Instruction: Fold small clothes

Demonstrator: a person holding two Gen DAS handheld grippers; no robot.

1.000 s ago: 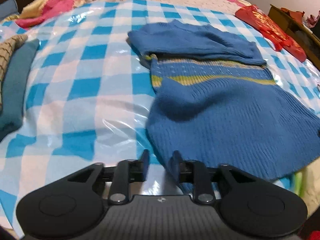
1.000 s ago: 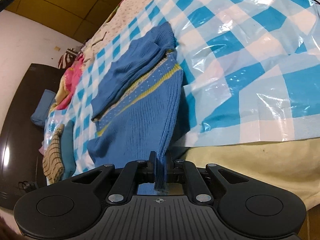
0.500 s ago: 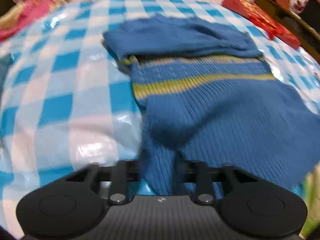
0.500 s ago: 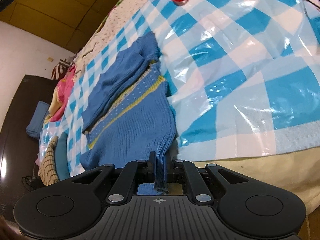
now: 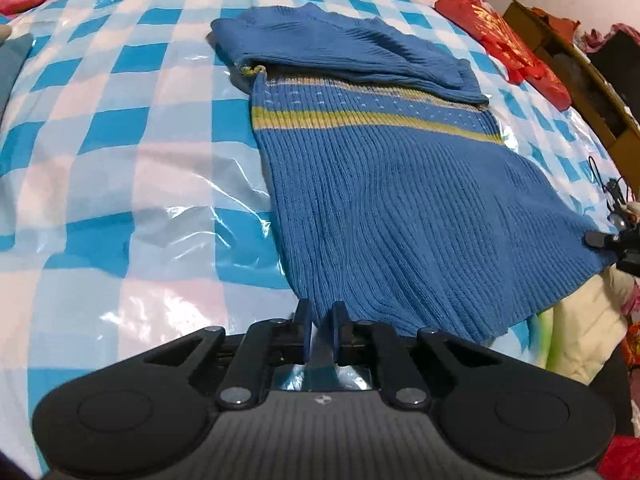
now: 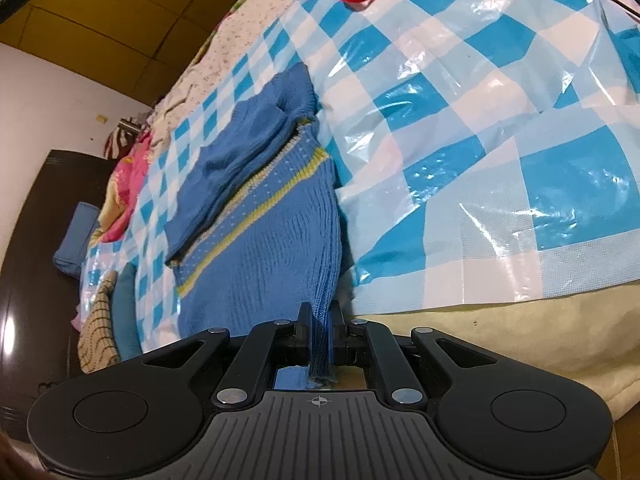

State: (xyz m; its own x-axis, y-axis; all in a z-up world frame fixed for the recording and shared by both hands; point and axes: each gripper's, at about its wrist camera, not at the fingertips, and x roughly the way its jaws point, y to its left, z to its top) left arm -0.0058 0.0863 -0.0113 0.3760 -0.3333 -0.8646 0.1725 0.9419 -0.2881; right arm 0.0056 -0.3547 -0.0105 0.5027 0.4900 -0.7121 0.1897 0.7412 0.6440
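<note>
You had folded the sleeves in; your left gripper [image 5: 320, 322] was closing on the blue sweater [image 5: 400, 208] hem, your right gripper [image 6: 319, 334] pinched it tight, bottom fold left.

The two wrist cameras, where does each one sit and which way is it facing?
Left wrist: sits on the left gripper, looking down along its fingers over the blue sweater on the checkered plastic sheet; fingers closing on the hem corner.
Right wrist: sits on the right gripper at the bed's edge, looking along the sweater's side; fingers shut on its hem.
Shared: the same sweater, sheet and red bag; the left view catches the right gripper at its right edge.
</note>
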